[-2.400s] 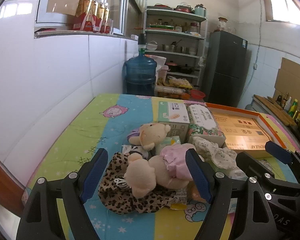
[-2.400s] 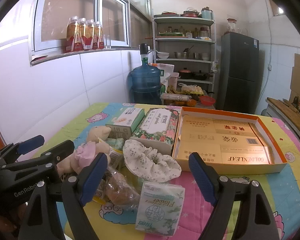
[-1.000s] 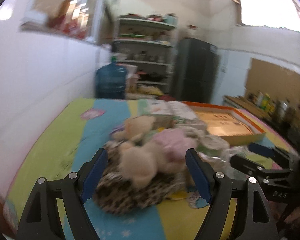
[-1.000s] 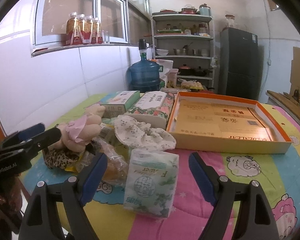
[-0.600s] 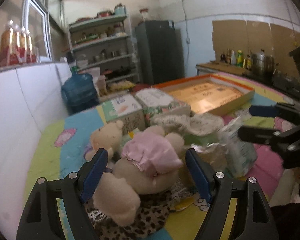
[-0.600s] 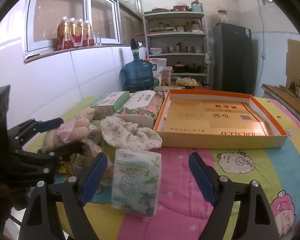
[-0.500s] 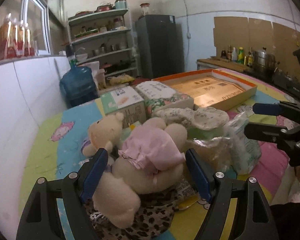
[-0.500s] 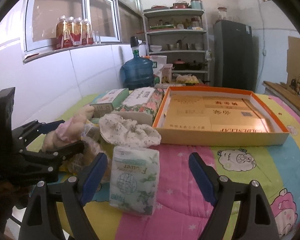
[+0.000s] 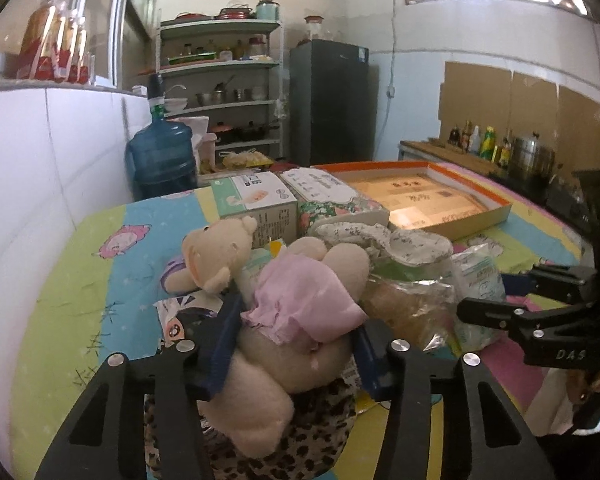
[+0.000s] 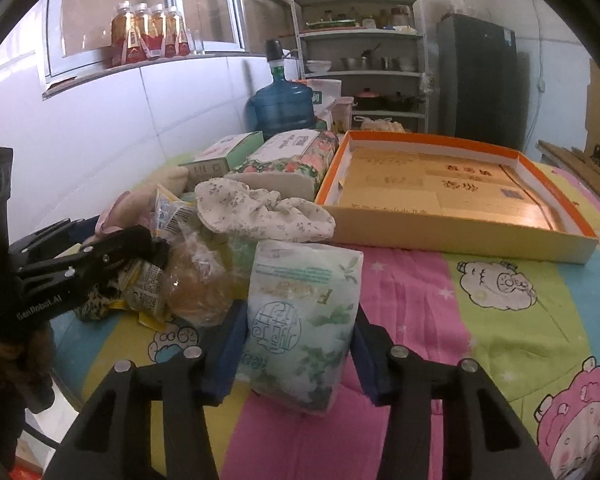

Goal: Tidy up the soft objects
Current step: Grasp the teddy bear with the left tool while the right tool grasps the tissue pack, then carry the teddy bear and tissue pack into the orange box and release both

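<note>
Left gripper (image 9: 296, 344) fingers just closed in, now pinching the plush bear (image 9: 284, 320) at its pink-skirted middle, right gripper (image 10: 298, 354) fingers likewise drawn in, clamping the tissue pack (image 10: 300, 320), both previously spread wide

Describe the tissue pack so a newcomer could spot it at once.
Start at the big orange-rimmed box on the cartoon quilt. Nearer the camera, the tissue pack stands upright between the right gripper jaws. It alone is white plastic printed with green leaves.
</note>
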The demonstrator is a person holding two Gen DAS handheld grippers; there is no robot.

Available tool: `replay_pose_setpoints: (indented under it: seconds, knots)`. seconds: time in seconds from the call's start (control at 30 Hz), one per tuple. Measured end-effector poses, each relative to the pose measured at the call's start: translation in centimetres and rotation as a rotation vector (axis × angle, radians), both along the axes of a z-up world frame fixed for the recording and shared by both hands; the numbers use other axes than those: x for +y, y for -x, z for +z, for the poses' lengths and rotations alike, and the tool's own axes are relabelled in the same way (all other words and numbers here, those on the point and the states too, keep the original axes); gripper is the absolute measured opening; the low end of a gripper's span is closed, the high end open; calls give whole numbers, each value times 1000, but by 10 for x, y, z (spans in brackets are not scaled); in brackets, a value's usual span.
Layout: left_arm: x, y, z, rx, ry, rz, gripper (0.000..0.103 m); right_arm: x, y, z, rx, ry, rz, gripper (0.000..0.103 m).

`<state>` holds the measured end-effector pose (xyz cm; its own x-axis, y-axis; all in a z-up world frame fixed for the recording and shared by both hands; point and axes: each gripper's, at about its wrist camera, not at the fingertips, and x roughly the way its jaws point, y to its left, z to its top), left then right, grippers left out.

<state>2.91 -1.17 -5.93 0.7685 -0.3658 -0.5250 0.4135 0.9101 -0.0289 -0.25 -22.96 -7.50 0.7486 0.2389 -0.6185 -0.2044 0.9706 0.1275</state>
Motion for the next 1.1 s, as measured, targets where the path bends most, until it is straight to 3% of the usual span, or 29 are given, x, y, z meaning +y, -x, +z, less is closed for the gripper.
replay_pose_setpoints:
  seconds: [0.57, 1.1]
  knots:
    - [8, 27, 44, -86, 116, 46, 46, -30, 14, 36, -113, -56, -43, 45]
    - [-94, -4, 84, -61, 210, -42, 46, -115, -4, 69, -236, -50, -186, 46]
